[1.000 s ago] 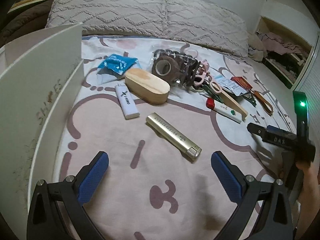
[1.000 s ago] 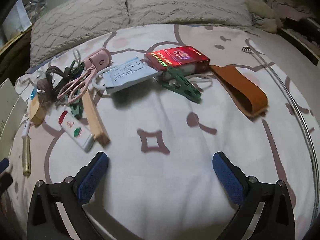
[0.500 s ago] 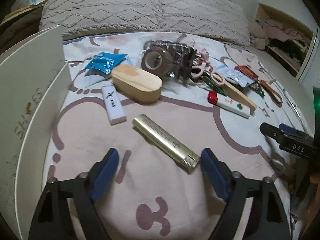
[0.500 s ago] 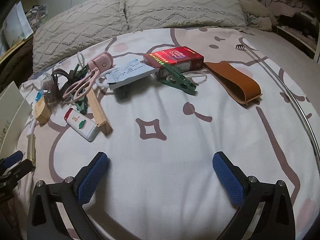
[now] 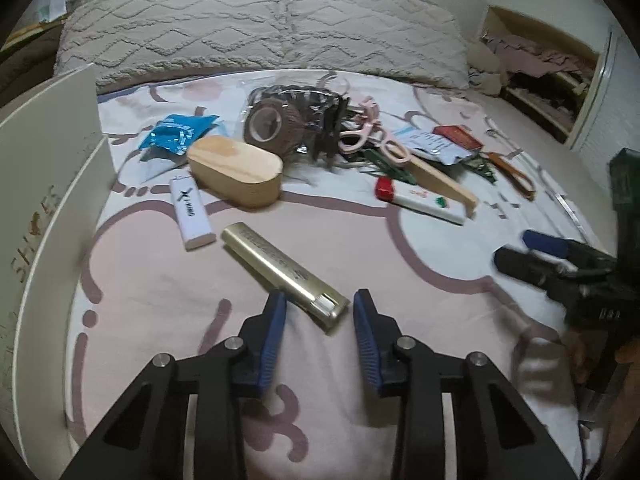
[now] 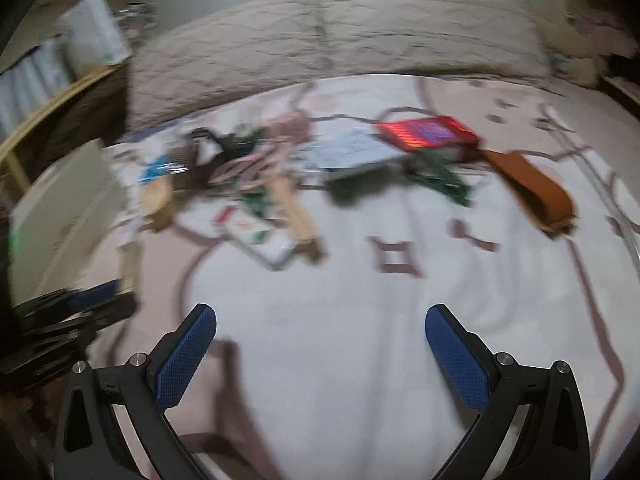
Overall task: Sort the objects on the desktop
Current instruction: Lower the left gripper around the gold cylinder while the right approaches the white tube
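My left tool (image 5: 319, 307), jaws just closing narrow, straddles the gold lighter (image 5: 282, 273); contact seemingly unmade; its long axis runs forward-left.

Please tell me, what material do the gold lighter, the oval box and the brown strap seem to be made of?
Gold lighter: probably metal or metallised plastic; smooth brushed gold sheen with highlights.
Oval box: looks like unfinished light wood; matte, with a paler top and faint grain.
Brown strap: possibly leather or imitation leather; tan, matte and folded flat, though this view is blurred.
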A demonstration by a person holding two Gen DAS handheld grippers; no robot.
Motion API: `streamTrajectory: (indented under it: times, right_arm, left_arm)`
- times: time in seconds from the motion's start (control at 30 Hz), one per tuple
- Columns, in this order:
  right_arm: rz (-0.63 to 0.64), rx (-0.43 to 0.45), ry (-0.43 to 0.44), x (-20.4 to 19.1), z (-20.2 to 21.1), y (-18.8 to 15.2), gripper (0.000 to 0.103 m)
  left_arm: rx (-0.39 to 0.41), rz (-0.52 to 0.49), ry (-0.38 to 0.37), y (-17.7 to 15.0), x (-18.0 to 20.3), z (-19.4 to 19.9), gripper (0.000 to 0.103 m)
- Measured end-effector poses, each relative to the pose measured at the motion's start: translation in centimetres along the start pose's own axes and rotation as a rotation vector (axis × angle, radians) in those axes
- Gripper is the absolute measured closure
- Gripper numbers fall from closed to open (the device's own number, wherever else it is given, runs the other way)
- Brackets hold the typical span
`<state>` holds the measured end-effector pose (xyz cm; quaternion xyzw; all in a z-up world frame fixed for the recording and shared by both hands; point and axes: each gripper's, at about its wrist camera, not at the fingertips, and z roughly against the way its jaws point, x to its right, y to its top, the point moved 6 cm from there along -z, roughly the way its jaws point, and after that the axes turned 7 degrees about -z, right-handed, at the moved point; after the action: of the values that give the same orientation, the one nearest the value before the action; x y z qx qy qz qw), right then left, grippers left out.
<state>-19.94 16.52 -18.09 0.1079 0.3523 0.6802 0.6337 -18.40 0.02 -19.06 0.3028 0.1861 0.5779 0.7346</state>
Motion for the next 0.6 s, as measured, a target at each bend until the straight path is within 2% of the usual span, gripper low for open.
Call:
streamTrajectory:
  times: [0.07, 0.17, 0.33, 0.4, 0.5, 0.6]
  right_arm:
    - [0.056, -0.030, 0.032, -1.3, -0.5, -0.2, 0.000]
    - [0.124, -0.069, 0.093, -3.3, -1.1, -0.5, 0.000]
    - [0.154, -0.115, 0.218, -4.8, -1.9, 0.1, 0.000]
    - [0.147, -0.125, 0.230, -4.6, -2.4, 0.4, 0.000]
    - [0.151, -0.135, 0.226, -4.3, -3.1, 0.9, 0.001]
    - [0.158, -0.129, 0.200, -3.8, -3.8, 1.7, 0.001]
  left_arm:
    - [0.000, 0.002, -0.033, -0.2, 0.4, 0.1, 0.068]
    - [-0.003, -0.012, -0.032, -0.4, 1.0, 0.1, 0.068]
    - [0.003, 0.016, -0.051, -0.5, 0.7, 0.2, 0.068]
    - [0.002, 0.037, -0.043, -0.5, 0.2, 0.5, 0.068]
    - [-0.005, 0.047, 0.010, -0.5, -0.7, 0.8, 0.068]
    - [-0.008, 0.067, -0.007, -0.5, -1.3, 0.8, 0.066]
